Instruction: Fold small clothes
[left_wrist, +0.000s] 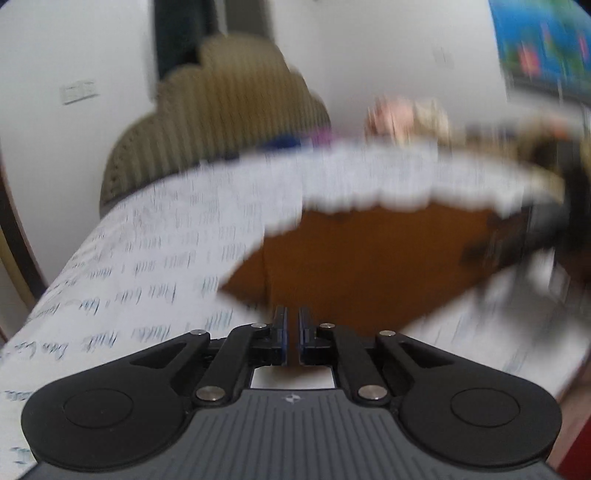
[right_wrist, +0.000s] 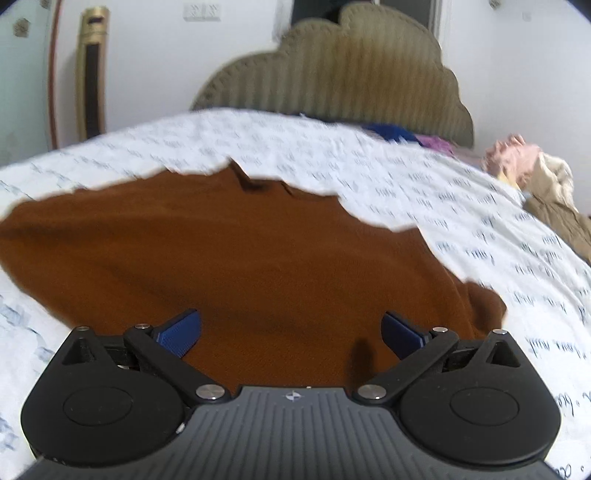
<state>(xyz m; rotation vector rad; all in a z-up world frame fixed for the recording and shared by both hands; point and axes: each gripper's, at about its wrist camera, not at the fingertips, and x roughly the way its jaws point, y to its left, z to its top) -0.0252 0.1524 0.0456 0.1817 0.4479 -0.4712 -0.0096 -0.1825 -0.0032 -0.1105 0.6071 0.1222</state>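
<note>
A soft, light brown garment (right_wrist: 236, 258) is spread flat on the printed bedsheet (right_wrist: 461, 206); its limp near edge is best pinched. The right gripper (right_wrist: 291, 332) is held spread above it, the left gripper (left_wrist: 292, 332) nearly pressed together, apparently on nothing

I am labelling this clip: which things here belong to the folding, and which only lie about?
For the job:
brown garment
left gripper, jaws nearly shut
right gripper, jaws open
bed sheet

Lying about:
headboard
pink cloth
blue cloth
beige cloth
</note>
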